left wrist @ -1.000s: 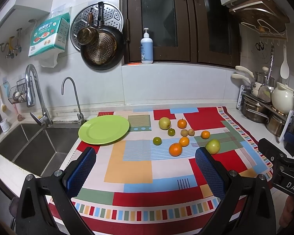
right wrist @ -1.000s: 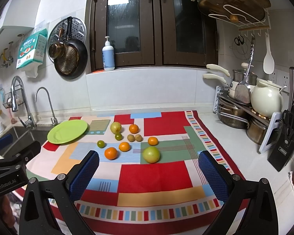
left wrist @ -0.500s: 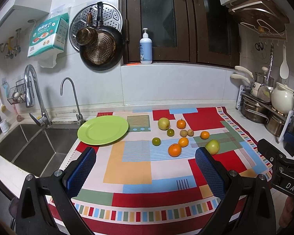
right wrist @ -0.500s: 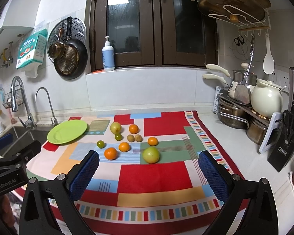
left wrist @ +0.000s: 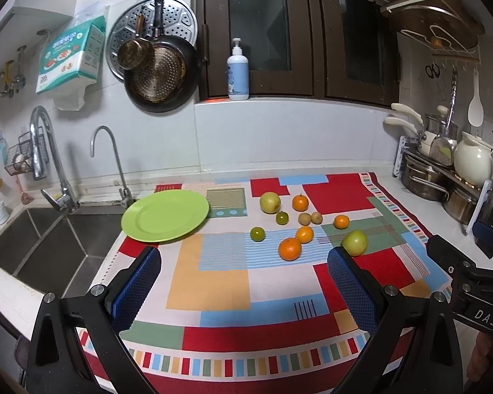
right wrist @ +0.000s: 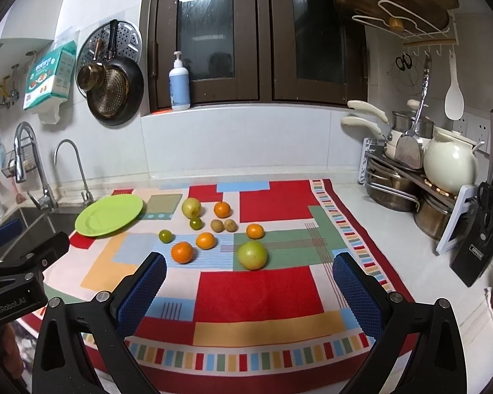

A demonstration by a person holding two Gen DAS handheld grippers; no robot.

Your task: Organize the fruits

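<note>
Several fruits lie loose on a patchwork cloth (left wrist: 213,279): a large orange (left wrist: 289,248), smaller oranges (left wrist: 304,233), a green apple (left wrist: 355,242), a yellow-green apple (left wrist: 269,202), small green limes (left wrist: 257,233) and two brown kiwis (left wrist: 304,218). An empty green plate (left wrist: 165,214) sits left of them by the sink. My left gripper (left wrist: 243,289) is open and empty, above the cloth's near part. My right gripper (right wrist: 249,292) is open and empty, just short of the green apple (right wrist: 252,255) and the large orange (right wrist: 182,252).
A double sink (left wrist: 33,243) with two taps lies left of the cloth. A rack of pots and a cream kettle (right wrist: 450,167) stand at the right, with a knife block (right wrist: 480,246). A soap bottle (left wrist: 237,72) stands on the window ledge.
Both views have barely shifted; the fruits and plate stay where they were, and both grippers stay open.
</note>
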